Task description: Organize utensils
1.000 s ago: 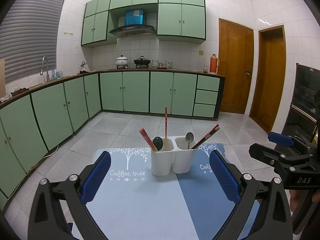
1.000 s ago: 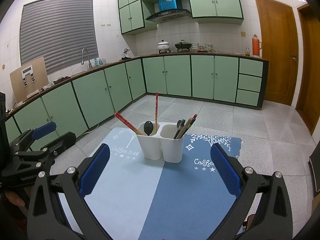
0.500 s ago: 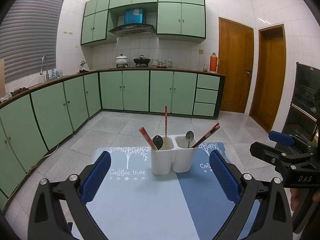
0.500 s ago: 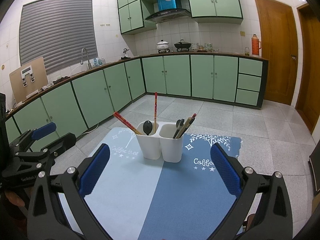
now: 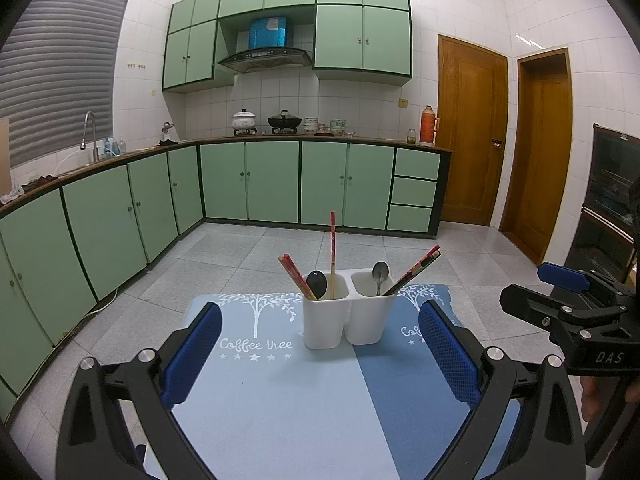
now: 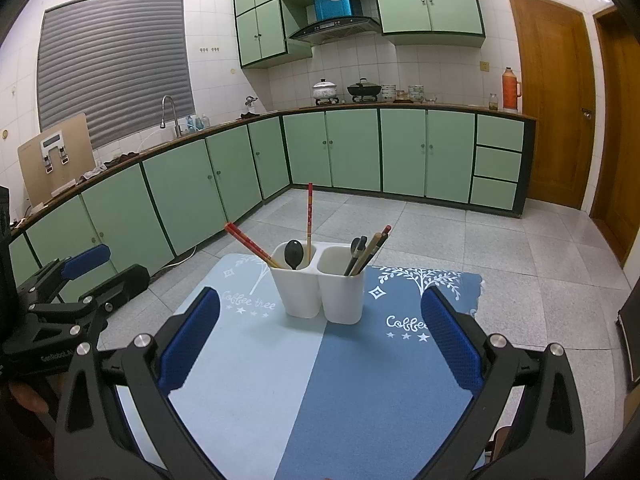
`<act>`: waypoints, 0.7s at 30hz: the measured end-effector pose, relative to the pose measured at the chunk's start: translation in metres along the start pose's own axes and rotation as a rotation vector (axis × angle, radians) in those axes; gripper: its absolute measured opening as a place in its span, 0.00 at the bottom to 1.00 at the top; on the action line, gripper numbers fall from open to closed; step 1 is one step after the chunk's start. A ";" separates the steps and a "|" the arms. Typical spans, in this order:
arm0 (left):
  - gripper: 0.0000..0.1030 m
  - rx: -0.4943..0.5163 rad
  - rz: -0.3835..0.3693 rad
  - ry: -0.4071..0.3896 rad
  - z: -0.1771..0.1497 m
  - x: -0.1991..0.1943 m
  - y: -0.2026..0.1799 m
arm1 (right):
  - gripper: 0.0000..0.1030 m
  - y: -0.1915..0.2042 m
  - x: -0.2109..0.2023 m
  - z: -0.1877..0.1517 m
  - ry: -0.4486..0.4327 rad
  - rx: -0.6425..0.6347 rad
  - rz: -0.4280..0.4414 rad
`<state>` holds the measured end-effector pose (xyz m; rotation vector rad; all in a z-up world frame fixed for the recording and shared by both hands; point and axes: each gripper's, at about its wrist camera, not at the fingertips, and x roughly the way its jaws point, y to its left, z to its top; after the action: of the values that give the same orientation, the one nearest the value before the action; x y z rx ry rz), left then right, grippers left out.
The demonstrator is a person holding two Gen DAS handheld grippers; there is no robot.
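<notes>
A white two-compartment utensil holder (image 5: 344,322) (image 6: 320,292) stands on a blue mat (image 5: 280,400) (image 6: 312,380). Its left compartment holds red chopsticks (image 5: 296,276) (image 6: 250,245), one upright chopstick (image 5: 332,252) and a black spoon (image 5: 317,283) (image 6: 293,253). Its right compartment holds a metal spoon (image 5: 380,274) and dark chopsticks (image 5: 416,270) (image 6: 370,248). My left gripper (image 5: 320,356) is open and empty, short of the holder. My right gripper (image 6: 320,344) is open and empty, also short of it.
The mat reads "Coffee tree" and lies on a table above a tiled floor. Green cabinets (image 5: 272,180) line the back and left walls. Wooden doors (image 5: 472,128) stand at the right. The other gripper shows at the right edge (image 5: 580,320) and at the left edge (image 6: 60,300).
Both views have drifted very slightly; the holder and utensils have not moved. Both grippers stay open and empty.
</notes>
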<state>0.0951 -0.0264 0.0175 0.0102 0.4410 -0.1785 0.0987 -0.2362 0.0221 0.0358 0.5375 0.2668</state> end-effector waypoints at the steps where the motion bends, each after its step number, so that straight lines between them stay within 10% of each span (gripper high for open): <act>1: 0.94 0.000 0.001 0.000 0.000 0.000 0.000 | 0.95 0.000 0.000 0.000 -0.001 0.000 0.000; 21: 0.94 -0.001 -0.001 0.002 -0.002 0.002 -0.001 | 0.95 -0.006 0.006 -0.007 0.006 0.003 -0.006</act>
<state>0.0956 -0.0274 0.0152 0.0091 0.4429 -0.1791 0.1015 -0.2411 0.0126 0.0362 0.5435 0.2600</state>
